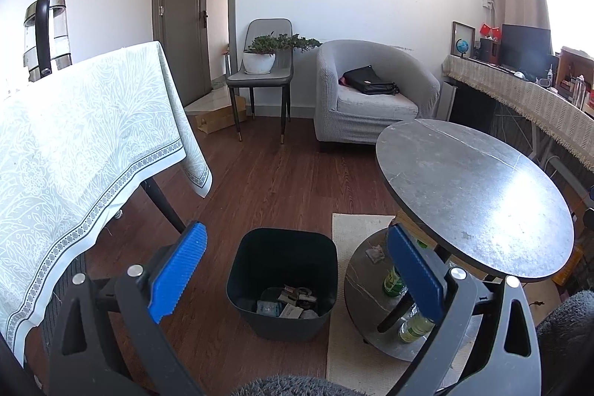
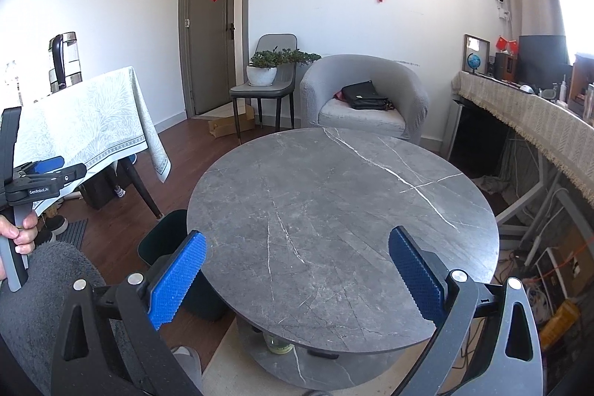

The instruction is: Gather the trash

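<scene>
both claws gape wide and hold nothing. the bin (image 1: 282, 281) sits on the floor straight ahead of the left claw (image 1: 297, 270), with scraps already in its bottom. the table (image 2: 345, 210) under the right claw (image 2: 297, 270) looks bare, so collecting seems mostly done. a crumpled bit (image 1: 375, 253) on the lower shelf, just right of the left claw, may be left.

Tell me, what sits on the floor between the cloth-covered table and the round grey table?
A dark trash bin with scraps inside stands on the wood floor between the cloth-covered table and round grey table, seen clearest in the left wrist view.
</scene>
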`<state>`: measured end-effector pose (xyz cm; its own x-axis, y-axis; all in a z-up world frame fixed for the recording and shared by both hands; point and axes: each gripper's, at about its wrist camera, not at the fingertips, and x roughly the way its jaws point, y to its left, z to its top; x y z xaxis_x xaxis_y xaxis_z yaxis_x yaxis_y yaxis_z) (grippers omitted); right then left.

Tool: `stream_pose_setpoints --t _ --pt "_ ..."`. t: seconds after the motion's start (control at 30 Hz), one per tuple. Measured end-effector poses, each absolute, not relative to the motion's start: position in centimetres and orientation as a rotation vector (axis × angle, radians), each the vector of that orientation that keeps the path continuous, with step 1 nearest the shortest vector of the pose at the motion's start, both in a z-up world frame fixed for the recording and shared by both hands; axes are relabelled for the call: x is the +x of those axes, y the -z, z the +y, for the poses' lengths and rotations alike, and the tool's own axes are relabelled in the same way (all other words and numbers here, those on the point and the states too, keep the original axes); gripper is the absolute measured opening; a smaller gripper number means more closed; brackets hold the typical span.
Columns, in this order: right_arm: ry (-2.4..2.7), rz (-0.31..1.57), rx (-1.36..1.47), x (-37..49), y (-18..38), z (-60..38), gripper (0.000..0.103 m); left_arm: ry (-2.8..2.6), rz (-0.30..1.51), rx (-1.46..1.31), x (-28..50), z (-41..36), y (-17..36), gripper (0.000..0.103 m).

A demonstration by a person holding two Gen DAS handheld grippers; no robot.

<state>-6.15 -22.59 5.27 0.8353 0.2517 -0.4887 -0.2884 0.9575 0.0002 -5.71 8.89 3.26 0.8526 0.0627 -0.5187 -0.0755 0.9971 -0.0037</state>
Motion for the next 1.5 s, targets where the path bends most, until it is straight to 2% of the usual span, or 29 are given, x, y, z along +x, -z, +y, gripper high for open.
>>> stream_pose_setpoints --t 1.5 --pt "-0.283 0.508 -0.085 -6.27 -5.18 -22.26 0.099 -0.077 0.555 -0.025 -5.49 8.89 -3.21 0.100"
